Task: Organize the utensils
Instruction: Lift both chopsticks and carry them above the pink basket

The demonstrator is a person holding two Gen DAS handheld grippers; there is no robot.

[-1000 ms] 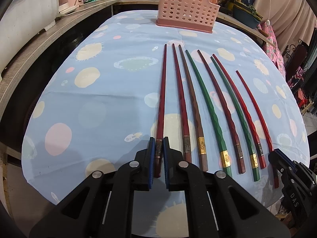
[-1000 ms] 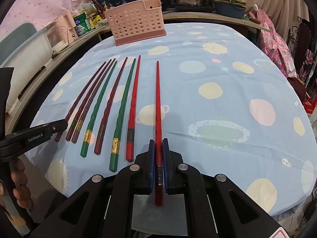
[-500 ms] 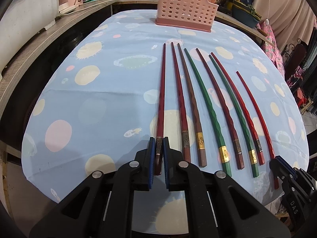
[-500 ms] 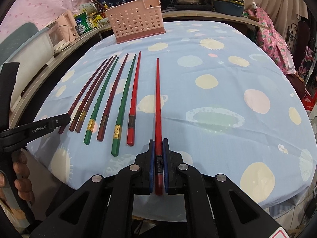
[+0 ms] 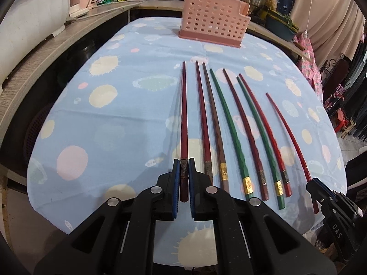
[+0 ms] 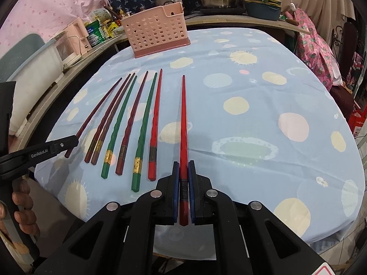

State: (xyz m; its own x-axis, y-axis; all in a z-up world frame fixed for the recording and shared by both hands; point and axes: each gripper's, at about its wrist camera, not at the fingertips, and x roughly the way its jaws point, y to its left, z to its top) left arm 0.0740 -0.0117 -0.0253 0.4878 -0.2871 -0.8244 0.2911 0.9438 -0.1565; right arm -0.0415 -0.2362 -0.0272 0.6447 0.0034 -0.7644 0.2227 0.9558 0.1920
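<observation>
The left tool (image 5: 182, 171) is clamped on the thick end of a dark red chopstick (image 5: 183, 119), the leftmost of the row. The right tool (image 6: 183, 176) grips a bright red chopstick (image 6: 183, 123) at the row's right end. Six more chopsticks (image 5: 229, 123) lie between on the worktop (image 5: 114, 114). A pink utensil basket (image 5: 213, 26) stands at the far edge.

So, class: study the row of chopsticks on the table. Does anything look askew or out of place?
Mostly tidy. The two green chopsticks aren't paired; a dark red one lies between them. Each gripper clamps an end chopstick; the pink basket holds none that show.
</observation>
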